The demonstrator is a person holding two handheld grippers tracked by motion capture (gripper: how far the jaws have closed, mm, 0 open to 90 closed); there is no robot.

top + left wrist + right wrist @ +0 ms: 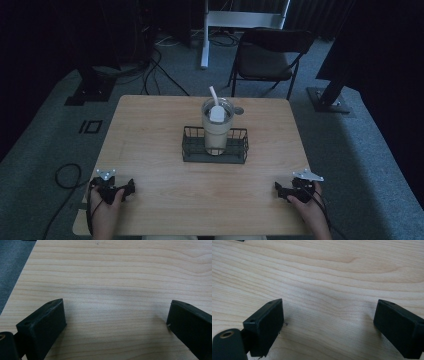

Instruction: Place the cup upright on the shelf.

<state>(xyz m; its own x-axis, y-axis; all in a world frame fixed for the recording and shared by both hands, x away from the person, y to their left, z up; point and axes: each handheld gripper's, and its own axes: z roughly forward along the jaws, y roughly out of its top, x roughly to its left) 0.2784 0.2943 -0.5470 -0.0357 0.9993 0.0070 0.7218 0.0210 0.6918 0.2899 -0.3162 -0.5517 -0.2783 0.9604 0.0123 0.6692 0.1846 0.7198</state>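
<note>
Grippers are both parked at the near edge of the table (150, 130) right now, left gripper (131, 188) at the near-left corner and right gripper (276, 188) at the near-right, each with its jaws spread wide and nothing between them but bare wood, which you can see clearly in both gripper views. The thing to go for looks like the tumbler (216, 127), a tall clear cup with a lid and a white straw (214, 95) poking up and leaning a bit to the left, standing upright inside the dark wire basket (189, 150) in the middle of the table, well apart from both hands. My take on doing the reach well: come in from the side above the basket's rim, since the wire walls wrap the lower part of the cup and a low approach would likely snag them. I'd grab the body partway up, below the lid, jaws square to the cup so it doesn't twist, and stay off the straw. Lifting straight up until the base clears the rim seems safest, maybe with the other gripper pinning the basket so it doesn't ride along. Can't tell how full the cup is, so go slow.
</note>
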